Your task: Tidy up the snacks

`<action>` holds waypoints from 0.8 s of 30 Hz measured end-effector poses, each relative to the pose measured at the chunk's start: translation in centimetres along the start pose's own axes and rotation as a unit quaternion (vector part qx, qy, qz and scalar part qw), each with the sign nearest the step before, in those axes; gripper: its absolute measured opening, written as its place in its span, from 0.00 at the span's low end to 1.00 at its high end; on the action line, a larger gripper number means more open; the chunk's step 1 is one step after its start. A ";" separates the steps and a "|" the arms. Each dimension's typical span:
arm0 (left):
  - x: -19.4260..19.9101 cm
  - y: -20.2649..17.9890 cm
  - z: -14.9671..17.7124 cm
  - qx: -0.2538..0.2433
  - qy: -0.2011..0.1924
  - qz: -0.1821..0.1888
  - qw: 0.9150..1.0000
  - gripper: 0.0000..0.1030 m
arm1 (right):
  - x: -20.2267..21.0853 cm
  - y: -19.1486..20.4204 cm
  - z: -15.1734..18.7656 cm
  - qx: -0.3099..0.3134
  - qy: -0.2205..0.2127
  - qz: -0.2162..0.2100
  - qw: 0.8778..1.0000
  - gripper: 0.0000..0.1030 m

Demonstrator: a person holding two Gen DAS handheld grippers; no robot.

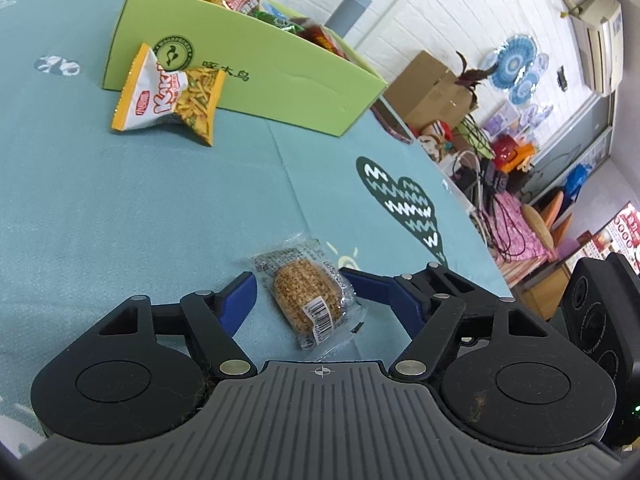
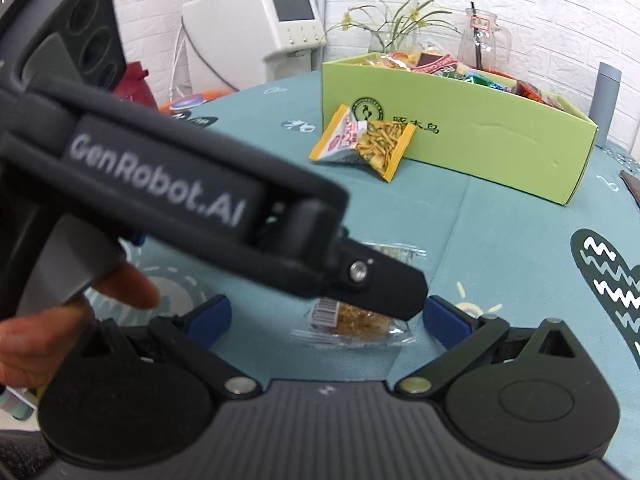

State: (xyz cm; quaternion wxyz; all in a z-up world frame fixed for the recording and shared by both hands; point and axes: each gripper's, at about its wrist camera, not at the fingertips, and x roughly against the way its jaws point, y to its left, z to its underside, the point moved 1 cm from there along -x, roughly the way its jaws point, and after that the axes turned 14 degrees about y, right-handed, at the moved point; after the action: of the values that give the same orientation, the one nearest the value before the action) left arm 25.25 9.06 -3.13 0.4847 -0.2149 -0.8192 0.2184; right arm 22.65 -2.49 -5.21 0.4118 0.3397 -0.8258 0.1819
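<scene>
Left gripper [image 1: 298,292] low, spread, straddling cake packet [image 1: 308,300] — right gripper [image 2: 326,316] spread, seemingly behind.

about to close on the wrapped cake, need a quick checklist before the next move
1. Wrapped cake lies between the left tool fingers: ok.
2. Left tool open wide enough: ok.
3. Fingers touching the wrapper: cannot tell.
4. Right tool open and empty, but close behind the same cake: not ok.
5. Green box open on top but already heaped with snacks: cannot tell if there is room.
6. Yellow snack bag leans on the box wall, away from the cake: ok.
</scene>
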 end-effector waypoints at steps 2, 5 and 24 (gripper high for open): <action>-0.2 0.1 -0.1 -0.002 0.000 0.001 1.000 0.47 | 0.0 0.1 0.0 0.001 -0.003 0.003 1.000 0.97; -0.6 0.1 -0.3 -0.006 0.008 -0.004 1.000 0.21 | 0.6 -0.3 -0.3 -0.011 -0.015 0.007 1.000 0.70; 1.3 -2.5 -14.7 -0.032 -0.076 -0.002 0.997 0.17 | 1.6 -9.2 -11.0 -0.023 -0.113 0.023 0.993 0.69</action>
State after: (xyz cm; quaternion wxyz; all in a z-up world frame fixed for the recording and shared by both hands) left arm 37.37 9.95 5.64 0.4143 -0.2117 -0.8607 0.2069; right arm 34.60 -3.23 2.85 0.3195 0.3299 -0.8783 0.1331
